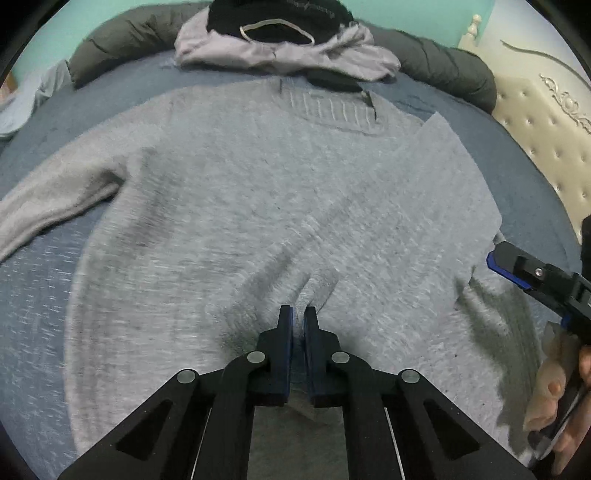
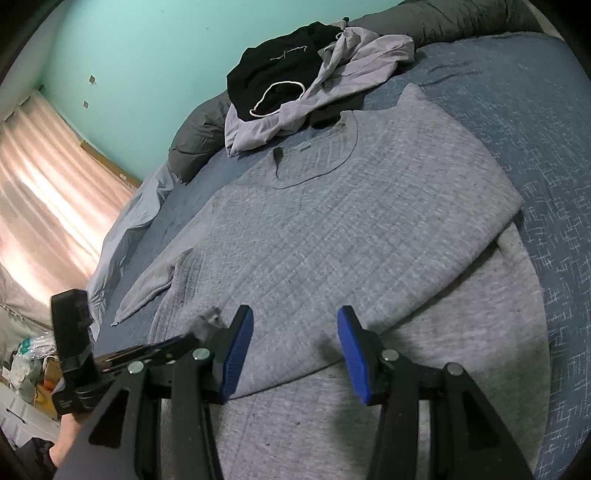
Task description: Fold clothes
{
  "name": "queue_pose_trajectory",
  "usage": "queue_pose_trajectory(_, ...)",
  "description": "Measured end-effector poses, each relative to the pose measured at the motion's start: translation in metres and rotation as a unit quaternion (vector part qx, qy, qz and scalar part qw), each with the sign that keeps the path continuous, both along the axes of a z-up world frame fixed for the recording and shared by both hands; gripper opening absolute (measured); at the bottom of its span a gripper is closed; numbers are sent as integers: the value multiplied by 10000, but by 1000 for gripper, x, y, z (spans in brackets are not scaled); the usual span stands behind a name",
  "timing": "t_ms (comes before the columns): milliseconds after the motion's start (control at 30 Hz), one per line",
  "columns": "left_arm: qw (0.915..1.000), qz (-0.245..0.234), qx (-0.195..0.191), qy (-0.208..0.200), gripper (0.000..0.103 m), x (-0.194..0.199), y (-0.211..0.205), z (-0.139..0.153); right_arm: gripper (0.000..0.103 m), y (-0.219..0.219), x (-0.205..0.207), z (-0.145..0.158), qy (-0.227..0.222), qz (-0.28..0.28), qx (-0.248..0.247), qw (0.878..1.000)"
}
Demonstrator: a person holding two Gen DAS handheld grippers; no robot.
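Note:
A grey knit sweater (image 1: pixel 240 206) lies flat on the blue bed sheet (image 1: pixel 33 302), neckline away from me. One sleeve is folded diagonally across the body, and its cuff (image 1: pixel 320 286) sits pinched between the jaws of my left gripper (image 1: pixel 298 314), which is shut on it. The other sleeve (image 1: pixel 48 206) lies spread out to the left. From the right wrist view the sweater (image 2: pixel 351 221) fills the middle, and the left gripper (image 2: pixel 194 336) holds the raised cuff (image 2: pixel 211 316). My right gripper (image 2: pixel 295 325) hovers open over the lower body of the sweater, nothing between its pads.
A pile with a black garment (image 1: pixel 273 18) and a lilac hoodie (image 1: pixel 295 55) lies past the neckline. A dark grey rolled duvet (image 1: pixel 450 66) lines the far edge. A cream tufted headboard (image 1: pixel 546 140) stands right. Pink curtains (image 2: pixel 48 206) hang left. A person's hand (image 1: pixel 565 384) holds the right gripper.

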State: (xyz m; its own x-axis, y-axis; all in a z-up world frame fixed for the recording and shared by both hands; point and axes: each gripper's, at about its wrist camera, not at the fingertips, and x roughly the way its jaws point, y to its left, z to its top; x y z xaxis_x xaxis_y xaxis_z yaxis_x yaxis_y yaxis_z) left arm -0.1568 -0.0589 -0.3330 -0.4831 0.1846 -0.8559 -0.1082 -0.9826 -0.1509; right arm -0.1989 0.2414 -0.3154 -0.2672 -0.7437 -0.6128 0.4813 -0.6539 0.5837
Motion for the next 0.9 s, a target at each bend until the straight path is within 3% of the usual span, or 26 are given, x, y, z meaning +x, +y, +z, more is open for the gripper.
queue_pose_trajectory(200, 9984, 495, 168, 218, 6, 38, -43, 20, 48, -1, 2, 4, 20, 29, -65, 10000)
queue_pose_trajectory(333, 9950, 849, 528, -73, 6, 56, -69, 10, 48, -2, 5, 7, 34, 76, -104, 9999)
queue_pose_trajectory(400, 9932, 1019, 540, -137, 17, 66, -78, 7, 48, -2, 6, 7, 30, 105, -119, 9999)
queue_pose_trajectory(467, 9902, 1230, 655, -125, 44, 75, -88, 9, 48, -1, 7, 8, 39, 115, -121, 9999)
queue_pose_trajectory(533, 9864, 1427, 807, -62, 56, 81, -97, 13, 48, 2, 6, 8, 26, 76, -148, 9999)
queue_pose_trajectory(667, 9856, 1515, 746, 10, 56, 76, -106, 18, 48, 6, 3, 6, -56, -3, -209, 9998)
queue_pose_trajectory(900, 9924, 1126, 473, -117, 56, 47, -94, 1, 48, 7, -1, 2, -100, -14, -188, 9998)
